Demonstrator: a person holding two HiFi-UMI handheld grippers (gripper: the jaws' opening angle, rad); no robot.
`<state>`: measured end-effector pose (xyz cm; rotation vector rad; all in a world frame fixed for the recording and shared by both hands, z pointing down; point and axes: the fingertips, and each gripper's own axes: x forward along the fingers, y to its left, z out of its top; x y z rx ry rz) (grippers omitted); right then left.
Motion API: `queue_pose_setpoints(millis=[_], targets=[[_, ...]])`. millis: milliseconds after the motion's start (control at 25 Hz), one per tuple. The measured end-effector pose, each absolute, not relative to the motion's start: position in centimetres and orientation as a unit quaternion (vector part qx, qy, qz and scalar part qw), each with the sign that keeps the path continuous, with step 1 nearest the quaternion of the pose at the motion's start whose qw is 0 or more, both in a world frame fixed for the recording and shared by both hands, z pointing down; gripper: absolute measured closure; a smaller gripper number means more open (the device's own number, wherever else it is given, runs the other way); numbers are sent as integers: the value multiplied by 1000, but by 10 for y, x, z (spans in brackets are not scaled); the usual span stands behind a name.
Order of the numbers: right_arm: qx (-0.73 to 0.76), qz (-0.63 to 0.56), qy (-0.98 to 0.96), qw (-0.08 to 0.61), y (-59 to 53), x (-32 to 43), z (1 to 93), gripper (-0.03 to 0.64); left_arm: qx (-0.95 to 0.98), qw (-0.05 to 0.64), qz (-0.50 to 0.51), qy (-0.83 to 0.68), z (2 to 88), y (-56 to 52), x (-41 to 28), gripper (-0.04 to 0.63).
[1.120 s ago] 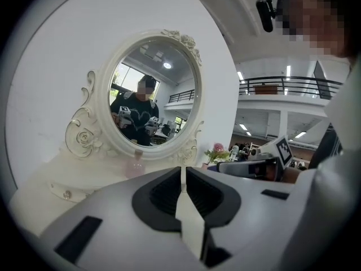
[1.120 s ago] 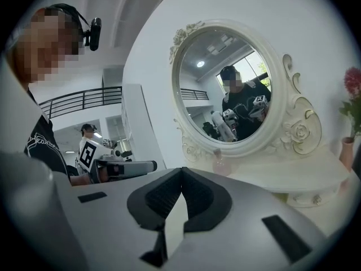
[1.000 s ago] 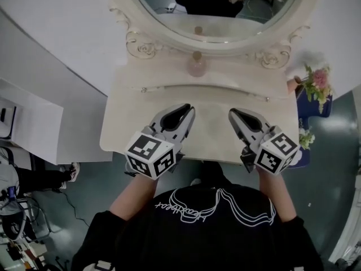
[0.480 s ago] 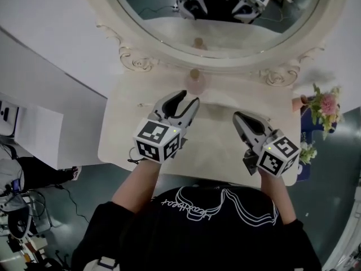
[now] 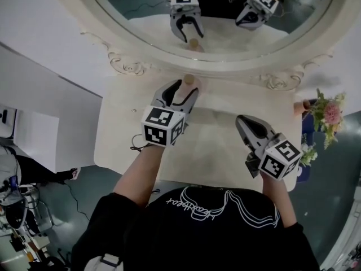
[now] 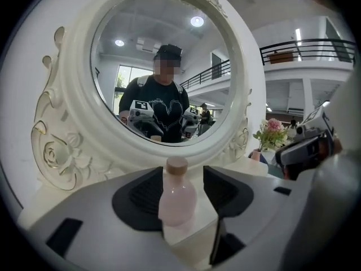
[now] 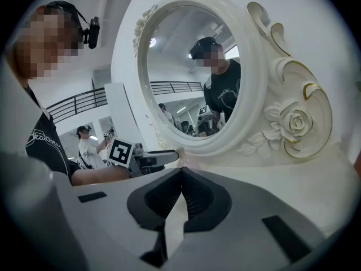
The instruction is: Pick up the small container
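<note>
The small container is a pale pink bottle [image 5: 186, 83] with a tan cap, upright at the back of the cream dressing table [image 5: 220, 151], just under the mirror frame. My left gripper [image 5: 183, 88] has its jaws on either side of the bottle [image 6: 177, 199], and they are opening. A gap shows between the bottle and the right pad. It stands close against the left pad. My right gripper [image 5: 244, 123] rests low over the table's right half with its jaws together and nothing in them [image 7: 180, 175].
A large oval mirror [image 5: 214, 16] in an ornate white frame rises right behind the bottle and reflects both grippers. A pot of pink flowers [image 5: 328, 112] stands past the table's right end. White wall panels lie to the left.
My left gripper has moved forward from the table's front to the bottle, and its jaws have spread around it. The right gripper has stayed about where it was, shut.
</note>
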<state>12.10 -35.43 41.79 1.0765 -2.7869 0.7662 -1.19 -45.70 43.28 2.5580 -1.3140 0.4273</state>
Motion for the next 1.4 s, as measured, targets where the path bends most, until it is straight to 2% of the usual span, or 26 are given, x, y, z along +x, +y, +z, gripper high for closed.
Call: queue_pose_setpoints(millis=[360, 600, 1400], targets=[[345, 227, -908, 78, -347, 124, 435, 614, 862, 94, 169, -468, 452, -476, -10, 424], [355, 243, -900, 74, -348, 138, 440, 614, 860, 77, 161, -479, 448, -479, -10, 457], [364, 265, -890, 75, -336, 150, 457, 614, 854, 79, 133, -497, 447, -479, -10, 468]])
